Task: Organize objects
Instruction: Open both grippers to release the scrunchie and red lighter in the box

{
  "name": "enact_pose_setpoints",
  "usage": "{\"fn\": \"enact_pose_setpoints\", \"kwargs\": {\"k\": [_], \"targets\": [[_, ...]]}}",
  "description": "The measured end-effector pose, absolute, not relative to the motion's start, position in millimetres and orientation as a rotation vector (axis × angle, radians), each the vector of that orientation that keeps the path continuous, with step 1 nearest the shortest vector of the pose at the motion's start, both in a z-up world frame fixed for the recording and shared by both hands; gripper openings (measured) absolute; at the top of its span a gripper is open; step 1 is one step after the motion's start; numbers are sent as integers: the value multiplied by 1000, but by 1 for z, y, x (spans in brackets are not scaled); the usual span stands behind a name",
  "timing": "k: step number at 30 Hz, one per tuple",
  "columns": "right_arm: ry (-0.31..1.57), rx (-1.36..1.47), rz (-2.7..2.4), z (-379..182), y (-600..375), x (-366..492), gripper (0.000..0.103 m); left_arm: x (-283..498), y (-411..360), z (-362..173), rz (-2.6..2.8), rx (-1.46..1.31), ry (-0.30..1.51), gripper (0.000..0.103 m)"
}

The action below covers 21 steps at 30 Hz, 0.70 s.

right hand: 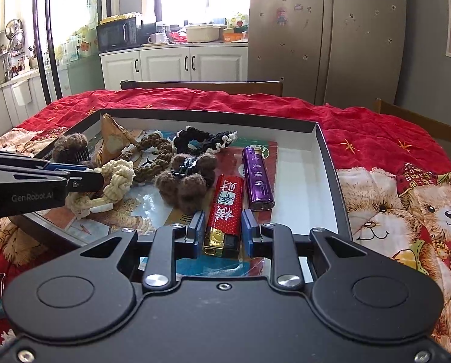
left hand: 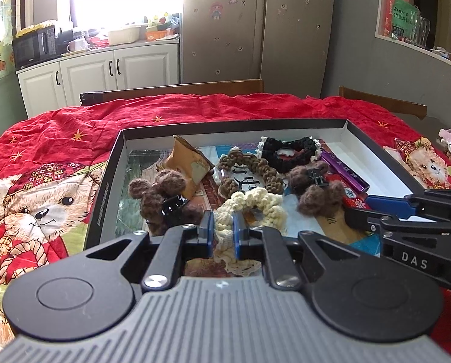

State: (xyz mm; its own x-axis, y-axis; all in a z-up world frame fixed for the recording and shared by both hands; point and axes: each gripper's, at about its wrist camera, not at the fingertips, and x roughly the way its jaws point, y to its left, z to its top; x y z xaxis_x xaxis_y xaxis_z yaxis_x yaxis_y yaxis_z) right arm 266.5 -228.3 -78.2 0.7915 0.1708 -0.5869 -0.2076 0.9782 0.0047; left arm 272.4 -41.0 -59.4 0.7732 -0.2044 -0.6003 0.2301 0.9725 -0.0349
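Cream crochet scrunchie clenched in left claw inside box; right claw released, straddling red lighter.

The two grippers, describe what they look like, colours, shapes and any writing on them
Both are matte black linkage mechanisms with silver pivot screws, round black discs on either side, and blue pads on the fingers. The left gripper sits on a ribbed grey base; seen from the right wrist its side reads "GenRobot.AI". The right gripper has a plain black base; its side shows "DAS". No cables or sleeves show.

Two close, forward-facing views sharing the tray.
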Motion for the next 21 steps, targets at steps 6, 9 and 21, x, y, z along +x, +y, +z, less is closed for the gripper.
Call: {"fn": "enact_pose_setpoints", "kwargs": {"k": [6, 9, 21], "targets": [[627, -64, 204, -78, -229, 266, 25, 273, -42, -62, -232, 45, 651, 16], [632, -63, 206, -78, -230, 267, 25, 273, -41, -61, -233, 38, 654, 18], [641, -52, 202, -76, -233, 267, 27, 270, -41, -59, -227, 41, 642, 48]]}}
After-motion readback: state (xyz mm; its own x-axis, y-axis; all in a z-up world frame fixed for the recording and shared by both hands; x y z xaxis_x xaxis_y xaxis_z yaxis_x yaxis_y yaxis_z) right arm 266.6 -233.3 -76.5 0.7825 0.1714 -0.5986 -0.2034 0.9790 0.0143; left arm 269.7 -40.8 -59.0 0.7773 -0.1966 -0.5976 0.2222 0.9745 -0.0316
